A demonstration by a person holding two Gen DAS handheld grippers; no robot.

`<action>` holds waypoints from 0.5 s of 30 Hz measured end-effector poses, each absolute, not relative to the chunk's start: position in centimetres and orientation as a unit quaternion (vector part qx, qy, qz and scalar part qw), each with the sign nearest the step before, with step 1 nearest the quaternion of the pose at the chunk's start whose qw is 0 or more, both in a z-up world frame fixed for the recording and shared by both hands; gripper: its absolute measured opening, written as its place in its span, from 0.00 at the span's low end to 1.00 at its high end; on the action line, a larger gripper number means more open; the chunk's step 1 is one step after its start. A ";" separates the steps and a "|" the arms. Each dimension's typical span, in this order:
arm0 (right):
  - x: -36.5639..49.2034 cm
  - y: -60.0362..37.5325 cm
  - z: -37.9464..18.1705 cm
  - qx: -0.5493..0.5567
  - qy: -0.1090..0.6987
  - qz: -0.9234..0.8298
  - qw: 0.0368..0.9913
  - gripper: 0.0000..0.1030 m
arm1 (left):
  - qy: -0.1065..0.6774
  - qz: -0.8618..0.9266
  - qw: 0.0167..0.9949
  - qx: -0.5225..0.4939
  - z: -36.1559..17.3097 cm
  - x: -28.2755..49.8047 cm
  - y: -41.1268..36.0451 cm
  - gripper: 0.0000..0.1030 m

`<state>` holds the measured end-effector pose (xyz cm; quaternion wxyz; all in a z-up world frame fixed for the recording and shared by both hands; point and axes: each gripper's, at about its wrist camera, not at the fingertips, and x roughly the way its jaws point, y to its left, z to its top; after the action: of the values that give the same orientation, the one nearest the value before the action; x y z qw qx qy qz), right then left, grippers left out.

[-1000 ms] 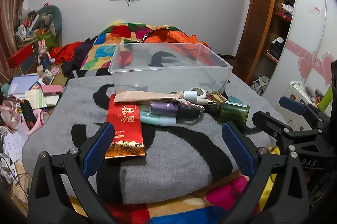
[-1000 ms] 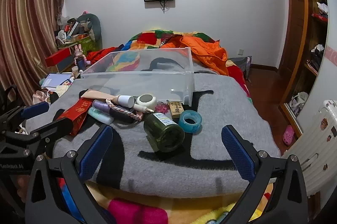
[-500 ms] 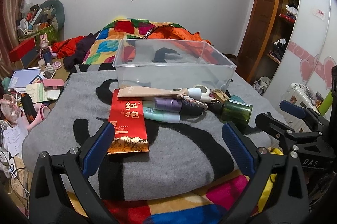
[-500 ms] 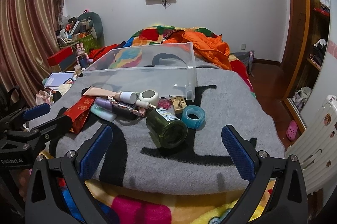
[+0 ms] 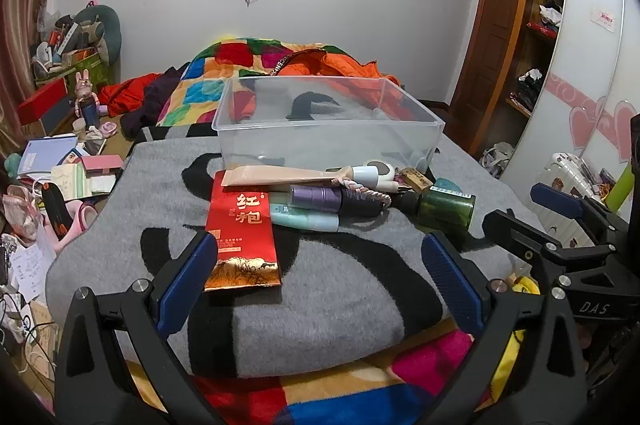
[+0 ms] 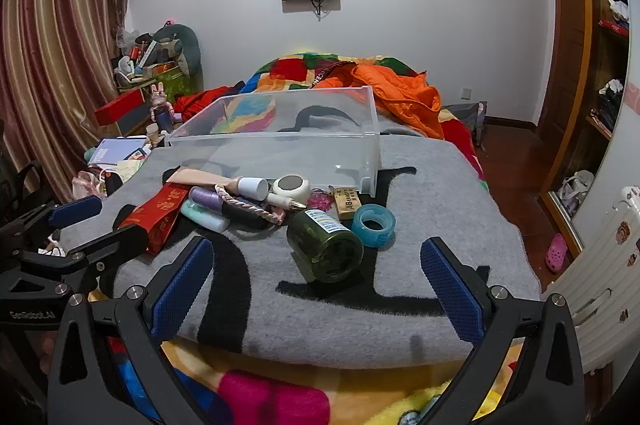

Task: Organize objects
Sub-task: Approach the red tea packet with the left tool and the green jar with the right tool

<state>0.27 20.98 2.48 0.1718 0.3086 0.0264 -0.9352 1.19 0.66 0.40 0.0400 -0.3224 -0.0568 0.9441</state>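
A clear plastic bin [image 5: 332,139] [image 6: 280,153] stands on the grey blanket [image 5: 328,285]. In front of it lie a red packet [image 5: 242,225] [image 6: 156,215], a beige tube [image 5: 276,175], a purple bottle [image 5: 316,193], a mint tube [image 5: 308,221], a green jar [image 5: 446,205] [image 6: 326,245] on its side, a blue tape roll [image 6: 373,225] and a small wooden block [image 6: 347,201]. My left gripper [image 5: 318,279] is open, just short of the red packet. My right gripper [image 6: 316,283] is open, near the jar's mouth. Neither holds anything.
The bed behind carries a colourful quilt [image 5: 240,65] and an orange jacket [image 6: 400,97]. Cluttered floor and boxes [image 5: 60,169] lie to the left. A wardrobe [image 5: 532,45] and white suitcase [image 6: 592,297] stand to the right.
Both grippers have come slightly closer to the items on the blanket, and both views have tilted a little upward. Nothing was picked up; jaws stay open.
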 end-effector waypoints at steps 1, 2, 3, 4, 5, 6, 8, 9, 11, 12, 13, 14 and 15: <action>0.3 20.9 2.5 0.308 0.026 -0.935 0.172 1.00 | -0.058 0.944 0.041 -0.323 0.4 1.2 0.6 1.00; 0.4 20.9 2.5 0.308 0.026 -0.935 0.173 1.00 | -0.061 0.943 0.042 -0.324 0.4 1.2 0.6 1.00; 0.4 20.9 2.5 0.308 0.026 -0.935 0.173 1.00 | -0.062 0.943 0.042 -0.324 0.4 1.2 0.6 1.00; 0.4 20.9 2.5 0.308 0.025 -0.935 0.173 1.00 | -0.062 0.943 0.042 -0.325 0.4 1.2 0.6 1.00; 0.4 20.9 2.5 0.308 0.025 -0.935 0.173 1.00 | -0.062 0.943 0.041 -0.325 0.3 1.2 0.5 1.00; 0.4 20.9 2.5 0.309 0.024 -0.935 0.175 1.00 | -0.061 0.943 0.041 -0.325 0.3 1.2 0.6 1.00; 0.3 20.9 2.5 0.311 0.022 -0.934 0.177 1.00 | -0.060 0.943 0.041 -0.325 0.2 1.2 0.6 1.00; 0.3 20.9 2.5 0.311 0.022 -0.933 0.177 1.00 | -0.060 0.943 0.041 -0.325 0.2 1.2 0.6 1.00; 0.3 21.0 2.5 0.312 0.022 -0.933 0.178 1.00 | -0.061 0.942 0.041 -0.327 0.1 1.1 0.6 1.00; 0.3 21.0 2.4 0.312 0.022 -0.933 0.179 1.00 | -0.062 0.942 0.041 -0.327 0.0 1.1 0.5 1.00; 0.2 21.0 2.4 0.313 0.021 -0.932 0.180 1.00 | -0.063 0.942 0.042 -0.328 0.0 1.1 0.5 1.00; 0.2 21.0 2.4 0.314 0.021 -0.932 0.180 1.00 | -0.064 0.941 0.041 -0.329 -0.1 1.0 0.5 1.00; 0.1 21.0 2.4 0.314 0.021 -0.932 0.181 1.00 | -0.064 0.941 0.042 -0.330 -0.2 1.0 0.4 1.00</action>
<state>0.12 20.99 2.35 0.1811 0.3143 0.0208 -0.9317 0.99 0.43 -0.21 0.0415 -0.3295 -0.0642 0.9411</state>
